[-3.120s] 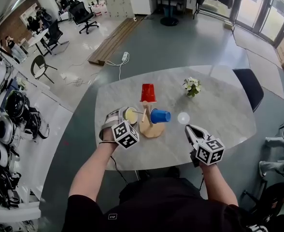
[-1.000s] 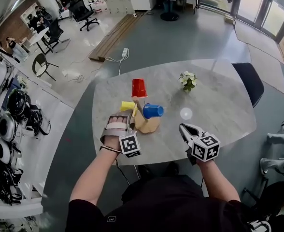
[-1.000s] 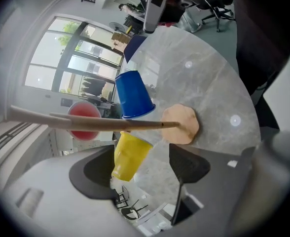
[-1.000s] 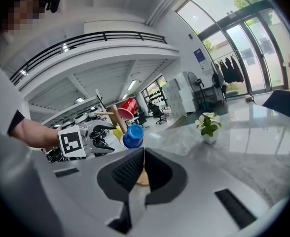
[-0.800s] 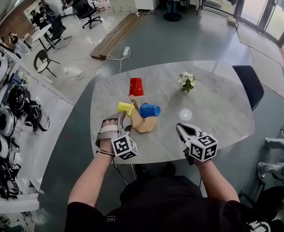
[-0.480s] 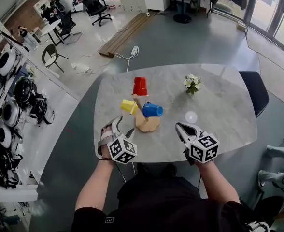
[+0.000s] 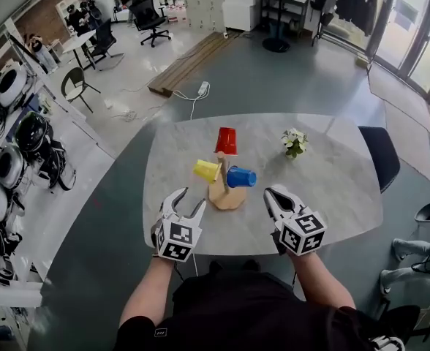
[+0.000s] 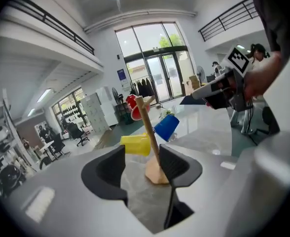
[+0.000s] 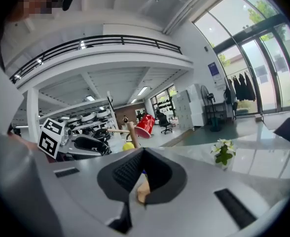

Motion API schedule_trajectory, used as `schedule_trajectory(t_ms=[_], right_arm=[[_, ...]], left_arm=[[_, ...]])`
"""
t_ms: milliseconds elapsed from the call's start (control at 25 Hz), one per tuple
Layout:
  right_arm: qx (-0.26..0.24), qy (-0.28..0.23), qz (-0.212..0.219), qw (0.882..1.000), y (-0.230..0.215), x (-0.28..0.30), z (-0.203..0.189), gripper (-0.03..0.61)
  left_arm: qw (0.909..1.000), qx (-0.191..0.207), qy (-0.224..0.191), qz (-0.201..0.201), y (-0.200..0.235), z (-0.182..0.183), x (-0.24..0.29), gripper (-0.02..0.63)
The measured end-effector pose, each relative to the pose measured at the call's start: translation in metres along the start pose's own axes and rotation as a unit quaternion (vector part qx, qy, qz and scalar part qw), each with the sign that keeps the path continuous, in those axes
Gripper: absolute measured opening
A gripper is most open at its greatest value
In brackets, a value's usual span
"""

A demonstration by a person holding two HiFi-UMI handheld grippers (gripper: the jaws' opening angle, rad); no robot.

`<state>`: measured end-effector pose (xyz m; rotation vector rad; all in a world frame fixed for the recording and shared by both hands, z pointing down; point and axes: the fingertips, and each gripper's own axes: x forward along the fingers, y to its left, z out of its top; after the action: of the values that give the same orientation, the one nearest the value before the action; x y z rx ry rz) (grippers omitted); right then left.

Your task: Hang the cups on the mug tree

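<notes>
flowers (image 7: 294, 142) beyond mug tree (image 7: 228, 198), left hand-held gripper (image 7: 192, 197) apart, empty, just narrowing, right hand-held gripper (image 7: 272, 191) together

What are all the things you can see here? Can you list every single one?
table: one, pale grey, middle of the room.
mug tree: one, wooden, standing on the table.
red cup: one, red, hanging on the mug tree's far side.
yellow cup: one, yellow, on its left peg.
blue cup: one, blue, on its right peg.
flowers: one small bunch, white and green, on the table's right part.
chair: one, dark, at the table's right end.
planks: one pile, brown, on the floor beyond.
left tool: one, grey, open and empty, its jaws have just been closing.
right tool: one, grey, shut and empty.
</notes>
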<state>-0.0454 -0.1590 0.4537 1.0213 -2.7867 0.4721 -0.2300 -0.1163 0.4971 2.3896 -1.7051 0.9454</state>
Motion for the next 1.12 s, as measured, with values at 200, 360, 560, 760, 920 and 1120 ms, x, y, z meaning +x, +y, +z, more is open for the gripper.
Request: schedule_trajectory(t_ms=[200,360,560,760,920,1120], right_arm=[[-0.027,0.007,0.002,1.0,0.032,0.011,0.0,0.012],[-0.025,-0.003,0.007,1.0,0.049,0.017,0.015,0.012],[-0.024,-0.004,-0.004,1.0,0.063,0.016,0.034,0.012],[-0.032,-0.02,-0.014,0.999,0.054,0.02,0.056,0.012],[-0.052,-0.04,0.018,0.998,0.051,0.026,0.081,0.012],[-0.128,-0.06,0.031,0.989,0.029,0.028,0.129,0.012]], left_arm=[[0.9961,-0.066,-0.044,-0.039,0.011,-0.006,-0.014,0.131],[0.9905,-0.099,-0.077,-0.056,0.028,-0.004,-0.02,0.104],[0.9863,-0.108,-0.101,-0.073,0.047,0.009,-0.025,0.077],[0.9792,-0.132,-0.132,-0.079,0.06,0.039,-0.029,0.061],[0.979,-0.128,-0.137,-0.08,0.071,0.06,-0.023,0.061],[0.9751,-0.158,-0.145,-0.056,0.093,0.102,-0.013,0.011]])
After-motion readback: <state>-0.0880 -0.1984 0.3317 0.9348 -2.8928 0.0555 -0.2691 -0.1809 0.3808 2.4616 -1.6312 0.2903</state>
